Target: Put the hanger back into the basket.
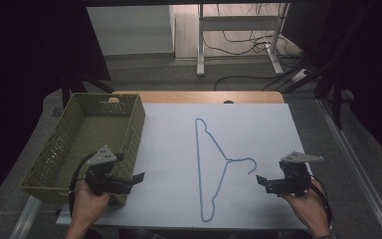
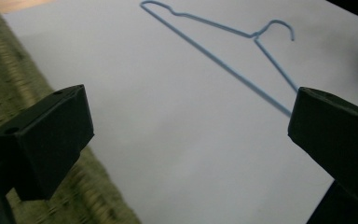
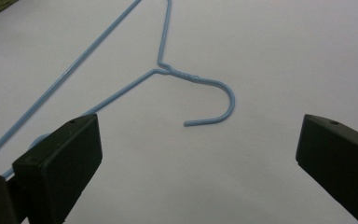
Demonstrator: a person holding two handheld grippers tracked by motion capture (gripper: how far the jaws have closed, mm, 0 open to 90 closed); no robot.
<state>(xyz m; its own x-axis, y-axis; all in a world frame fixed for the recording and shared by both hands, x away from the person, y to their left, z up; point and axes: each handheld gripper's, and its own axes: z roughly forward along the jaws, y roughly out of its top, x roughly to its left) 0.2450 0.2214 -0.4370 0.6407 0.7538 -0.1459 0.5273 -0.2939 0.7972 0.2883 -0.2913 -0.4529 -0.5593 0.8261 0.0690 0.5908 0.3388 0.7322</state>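
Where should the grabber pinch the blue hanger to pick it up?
Probably at the twisted neck below the hook of the blue hanger, coming from the right with the right gripper. The wire lies flat on the white sheet, the hook faces that open gripper, and the neck is doubled wire.

The left gripper [image 2: 189, 140] had its jaws spread wide over the white sheet [image 2: 177, 130]. A blue hanger [image 2: 223, 58] lay at one o'clock, a basket [image 2: 9, 88] at nine.

Beside the blue wire hanger [image 2: 223, 56], a green basket [image 2: 9, 88] blurs into soft weave at the left gripper view's edge. The hanger's far end [image 3: 74, 70] runs off the right gripper view's frame; one jaw covers its near shoulder.
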